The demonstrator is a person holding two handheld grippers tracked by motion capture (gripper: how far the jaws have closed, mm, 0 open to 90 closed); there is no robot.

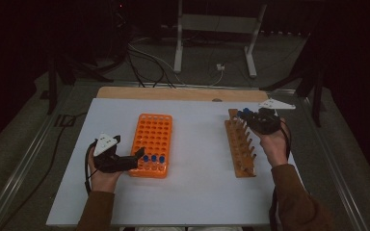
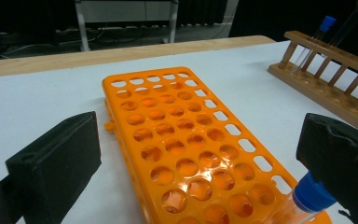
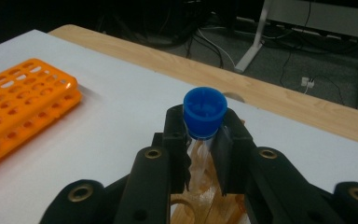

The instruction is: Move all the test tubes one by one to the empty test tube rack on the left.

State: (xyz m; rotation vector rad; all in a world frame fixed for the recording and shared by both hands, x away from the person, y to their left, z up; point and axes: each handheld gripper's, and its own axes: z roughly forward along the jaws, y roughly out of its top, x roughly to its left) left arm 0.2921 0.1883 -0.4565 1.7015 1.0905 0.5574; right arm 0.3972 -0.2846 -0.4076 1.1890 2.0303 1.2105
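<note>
I grip a blue-capped tube (image 3: 204,116) in my right gripper (image 3: 204,140) above the wooden rack (image 1: 240,144); three tubes (image 1: 153,159) already sit in the orange rack (image 1: 151,139), my left gripper (image 1: 137,156) open beside them.

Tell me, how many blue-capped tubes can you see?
4. Three tubes stand in the near row of the orange rack; one tube is clamped in the right gripper over the wooden rack. Others may be hidden.

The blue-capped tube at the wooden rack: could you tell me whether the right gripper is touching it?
Touching. In the right gripper view, the right gripper has both jaws pressed against the blue-capped tube just below its cap.
</note>
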